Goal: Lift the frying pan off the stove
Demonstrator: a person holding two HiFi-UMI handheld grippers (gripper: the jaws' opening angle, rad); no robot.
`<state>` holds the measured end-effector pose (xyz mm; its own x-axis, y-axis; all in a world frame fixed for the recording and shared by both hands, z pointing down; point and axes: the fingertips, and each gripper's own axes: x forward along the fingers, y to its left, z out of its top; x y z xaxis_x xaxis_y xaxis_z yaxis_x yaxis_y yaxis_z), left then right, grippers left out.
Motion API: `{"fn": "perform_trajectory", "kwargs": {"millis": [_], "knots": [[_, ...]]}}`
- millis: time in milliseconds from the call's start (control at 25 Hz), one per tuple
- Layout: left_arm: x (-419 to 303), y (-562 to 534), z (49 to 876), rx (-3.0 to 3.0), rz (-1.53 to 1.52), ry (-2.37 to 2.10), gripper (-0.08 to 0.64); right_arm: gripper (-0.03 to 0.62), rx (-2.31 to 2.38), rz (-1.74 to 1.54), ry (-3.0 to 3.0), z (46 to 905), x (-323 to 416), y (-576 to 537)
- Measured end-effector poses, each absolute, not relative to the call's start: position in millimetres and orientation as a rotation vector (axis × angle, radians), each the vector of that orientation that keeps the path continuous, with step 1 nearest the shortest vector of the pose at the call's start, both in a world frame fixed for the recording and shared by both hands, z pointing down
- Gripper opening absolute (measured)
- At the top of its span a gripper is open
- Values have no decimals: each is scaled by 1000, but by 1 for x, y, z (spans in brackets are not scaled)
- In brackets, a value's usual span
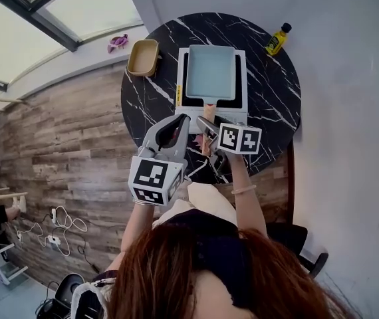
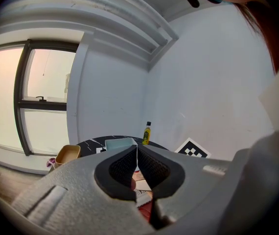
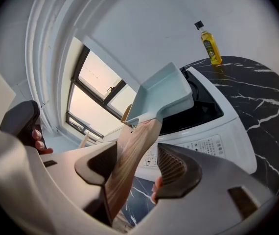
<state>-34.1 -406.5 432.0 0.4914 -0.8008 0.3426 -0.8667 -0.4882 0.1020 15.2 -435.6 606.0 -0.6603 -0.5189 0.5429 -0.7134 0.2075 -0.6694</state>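
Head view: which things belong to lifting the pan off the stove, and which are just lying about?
Job: frying pan, its wooden handle, stove, right gripper open around the handle.
Lying about: oil bottle, tan dish, purple object.

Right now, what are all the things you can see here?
table: 1, black marble, round, under everything
stove: 1, white with black top, mid-table
frying pan: 1, pale blue, on stove
wooden handle: 1, brown, points toward person
bottle: 1, yellow, table's far right edge
bowl: 1, tan, table's left edge
purple thing: 1, by window
cables: several, white, floor
left gripper: 1, grey, jaws together
right gripper: 1, grey, jaws open around wooden handle
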Motion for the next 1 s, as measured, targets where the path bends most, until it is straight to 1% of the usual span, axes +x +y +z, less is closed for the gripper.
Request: {"fn": "perform_trajectory", "kwargs": {"millis": [200, 440, 520, 680, 1000], "knots": [[-35, -407, 434, 2469, 376, -1420, 14, 262, 1119, 1535, -2284, 611, 7, -437], [-36, -407, 435, 2463, 381, -1428, 14, 247, 1015, 1748, -2299, 613, -3, -437], [-37, -407, 435, 2460, 383, -1428, 14, 222, 967, 1824, -2304, 611, -6, -436], [-38, -406, 435, 2462, 385, -1433, 14, 130, 900, 1905, -2313, 607, -12, -434], [-41, -401, 432, 2463, 384, -1451, 14, 113, 944, 1968, -2312, 608, -11, -435]]}}
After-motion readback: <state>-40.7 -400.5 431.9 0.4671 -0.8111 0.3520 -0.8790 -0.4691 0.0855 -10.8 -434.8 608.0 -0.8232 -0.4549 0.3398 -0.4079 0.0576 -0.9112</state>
